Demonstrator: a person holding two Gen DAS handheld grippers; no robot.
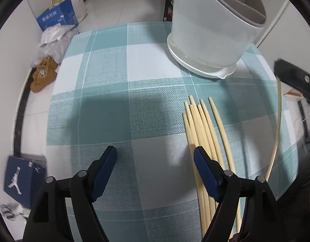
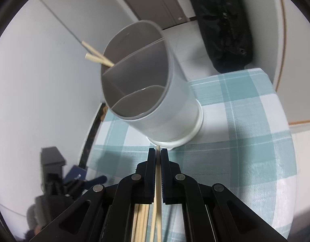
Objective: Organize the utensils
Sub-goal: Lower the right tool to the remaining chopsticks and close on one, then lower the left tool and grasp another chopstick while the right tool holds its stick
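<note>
Several pale wooden chopsticks [image 1: 203, 127] lie side by side on the checked tablecloth [image 1: 118, 104]. My left gripper [image 1: 155, 157] is open and empty just above the cloth, its right finger over the bundle's edge. My right gripper [image 2: 158, 153] is shut on one chopstick [image 2: 158, 181], lifted in front of the grey utensil holder [image 2: 147, 92]; it shows at the right in the left wrist view [image 1: 278, 125]. The holder has several compartments, and two chopsticks [image 2: 96, 55] stand in its far one. The holder also shows at the back in the left wrist view [image 1: 211, 30].
The holder sits on a white saucer base [image 1: 203, 68]. Around the small table, the floor holds a blue carton [image 1: 58, 16], plastic bags [image 1: 54, 38], brown shoes [image 1: 44, 74] and a navy shoebox [image 1: 22, 179]. A black bag [image 2: 223, 24] hangs behind the table.
</note>
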